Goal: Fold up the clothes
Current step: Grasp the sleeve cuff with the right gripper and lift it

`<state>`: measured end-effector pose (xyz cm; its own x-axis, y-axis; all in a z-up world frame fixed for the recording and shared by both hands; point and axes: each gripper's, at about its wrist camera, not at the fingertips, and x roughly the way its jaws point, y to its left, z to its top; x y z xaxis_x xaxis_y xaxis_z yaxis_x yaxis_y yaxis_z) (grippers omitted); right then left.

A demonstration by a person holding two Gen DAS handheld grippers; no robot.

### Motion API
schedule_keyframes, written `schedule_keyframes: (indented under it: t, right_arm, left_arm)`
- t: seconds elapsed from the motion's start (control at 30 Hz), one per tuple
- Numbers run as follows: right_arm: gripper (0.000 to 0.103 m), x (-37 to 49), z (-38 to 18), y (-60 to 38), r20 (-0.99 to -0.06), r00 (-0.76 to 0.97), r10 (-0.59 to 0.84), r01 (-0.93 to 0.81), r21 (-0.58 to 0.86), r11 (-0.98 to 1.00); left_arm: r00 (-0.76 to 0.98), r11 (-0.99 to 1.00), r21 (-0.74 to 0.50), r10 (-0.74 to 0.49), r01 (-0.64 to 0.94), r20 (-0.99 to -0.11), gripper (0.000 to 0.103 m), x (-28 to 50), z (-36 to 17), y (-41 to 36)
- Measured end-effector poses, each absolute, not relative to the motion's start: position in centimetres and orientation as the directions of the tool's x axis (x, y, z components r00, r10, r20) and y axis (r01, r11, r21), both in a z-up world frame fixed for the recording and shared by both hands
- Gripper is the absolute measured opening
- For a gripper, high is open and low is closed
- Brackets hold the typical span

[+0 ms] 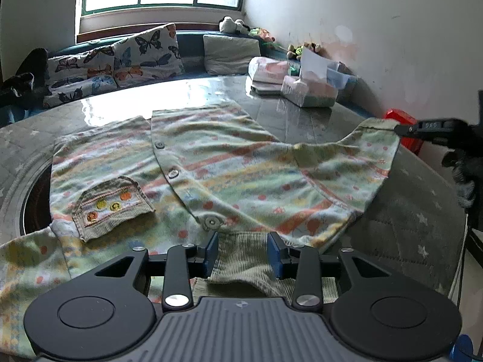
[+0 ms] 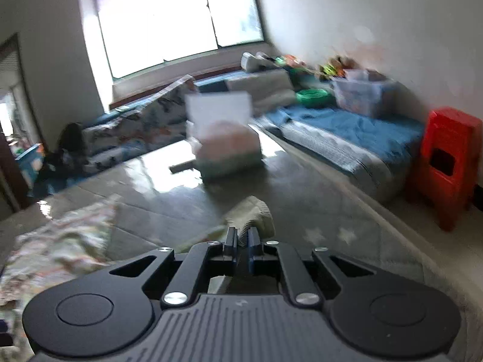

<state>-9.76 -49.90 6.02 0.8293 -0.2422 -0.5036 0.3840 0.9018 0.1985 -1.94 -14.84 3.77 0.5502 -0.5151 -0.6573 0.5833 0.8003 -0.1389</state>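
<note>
A child's patterned shirt [image 1: 229, 169] with buttons and a corduroy pocket [image 1: 111, 208] lies spread face up on the marble table [image 1: 211, 90]. My left gripper [image 1: 243, 252] is open, its blue pads either side of the corduroy collar [image 1: 241, 259] at the near edge. My right gripper [image 2: 240, 239] is shut on the cuff of the shirt's sleeve [image 2: 255, 211] and holds it above the table. In the left wrist view the right gripper [image 1: 404, 129] shows at the far right, pinching the sleeve end [image 1: 377, 138].
Tissue packs [image 1: 308, 90] and a white box [image 1: 268, 71] stand at the table's far right. A round recess [image 1: 36, 199] sits in the table at left. A cushioned bench [image 1: 135, 57] runs behind. A red stool [image 2: 446, 163] stands right of the table.
</note>
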Motion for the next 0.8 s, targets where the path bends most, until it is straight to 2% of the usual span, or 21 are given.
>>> schedule_keyframes:
  t: [0.23, 0.4, 0.6, 0.8]
  right_arm:
    - [0.006, -9.1, 11.1, -44.6, -0.407, 0.909, -0.092, 0.182, 0.186, 0.966]
    - [0.006, -7.4, 12.9, -38.8, -0.391, 0.918, 0.069, -0.004, 0.163, 0.987]
    - [0.006, -4.6, 12.5, -31.3, -0.431, 0.870, 0.239, -0.201, 0.134, 0.970]
    - [0.006, -2.9, 9.8, -25.1, -0.506, 0.790, 0.347, -0.333, 0.122, 0.935]
  left_arm:
    - [0.569, 0.814, -0.153, -0.513, 0.560, -0.642, 0.042, -2.3, 3.9, -13.7]
    - [0.593, 0.832, -0.168, -0.504, 0.529, -0.629, 0.043, -2.5, 4.0, -12.0]
    - [0.626, 0.858, -0.186, -0.482, 0.478, -0.613, 0.044, -2.9, 4.2, -9.5]
    - [0.649, 0.880, -0.201, -0.457, 0.431, -0.609, 0.046, -3.1, 4.1, -7.3]
